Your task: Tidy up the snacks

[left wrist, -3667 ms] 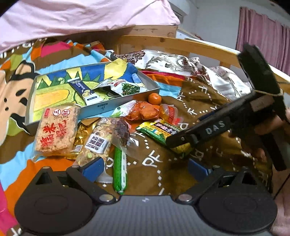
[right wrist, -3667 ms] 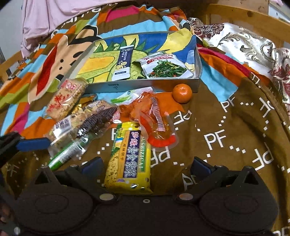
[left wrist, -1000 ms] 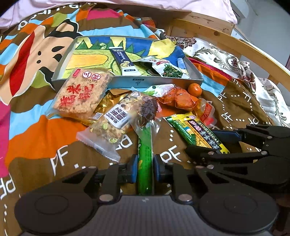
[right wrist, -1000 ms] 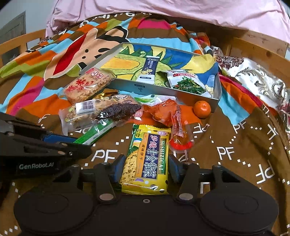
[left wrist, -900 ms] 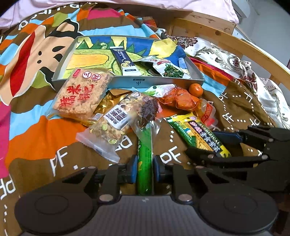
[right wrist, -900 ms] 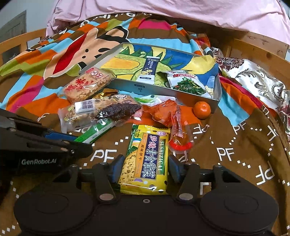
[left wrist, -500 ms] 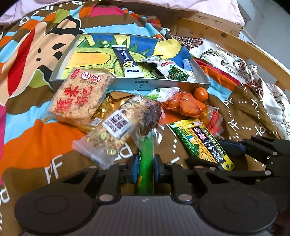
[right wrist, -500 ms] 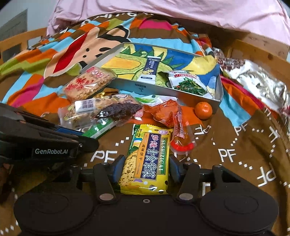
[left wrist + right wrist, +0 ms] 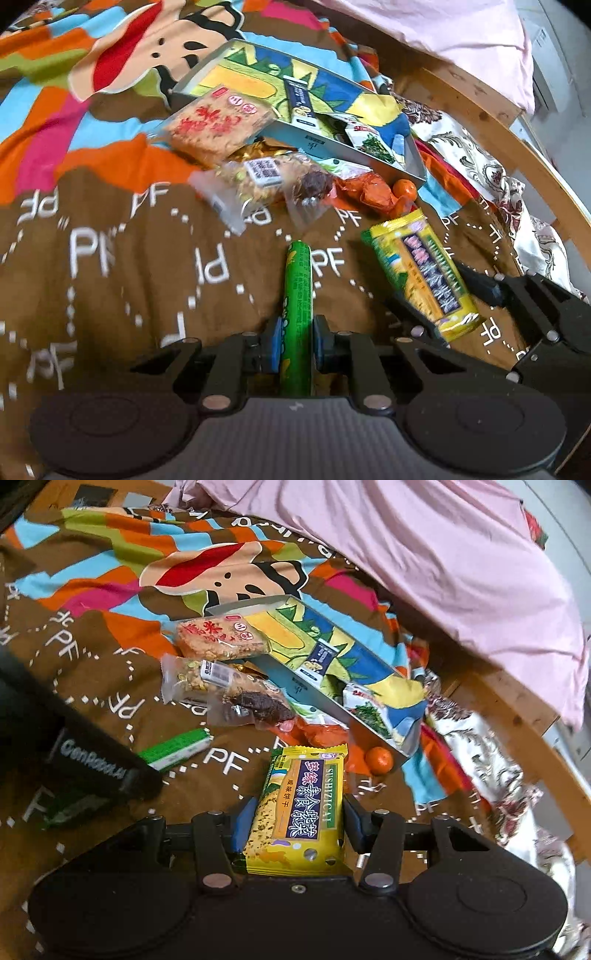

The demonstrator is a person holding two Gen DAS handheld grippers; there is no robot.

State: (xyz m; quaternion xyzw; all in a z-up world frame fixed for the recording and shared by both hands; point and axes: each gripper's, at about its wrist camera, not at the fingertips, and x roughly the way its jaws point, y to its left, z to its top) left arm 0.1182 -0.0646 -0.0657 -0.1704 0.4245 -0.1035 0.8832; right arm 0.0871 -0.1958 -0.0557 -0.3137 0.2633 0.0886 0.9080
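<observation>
left gripper (image 9: 295, 341): jaws clamped on green snack stick (image 9: 296, 295), held above blanket (image 9: 110, 288)
right gripper (image 9: 295, 821): jaws closed on yellow biscuit pack (image 9: 301, 801)
tray (image 9: 295, 681): ahead, other snacks beside it

The green stick pack (image 9: 296, 295) is shiny plastic film, and so is the yellow cracker pack (image 9: 303, 805), glossy and crinkly. The blanket (image 9: 110, 258) looks like soft matt fleece, the bed rail (image 9: 517, 147) is bare pale wood, and the tray (image 9: 295, 686) has a smooth printed cardboard look.

Green stick (image 9: 296, 295), yellow cracker pack (image 9: 300, 805), brown lettered blanket (image 9: 110, 258)
</observation>
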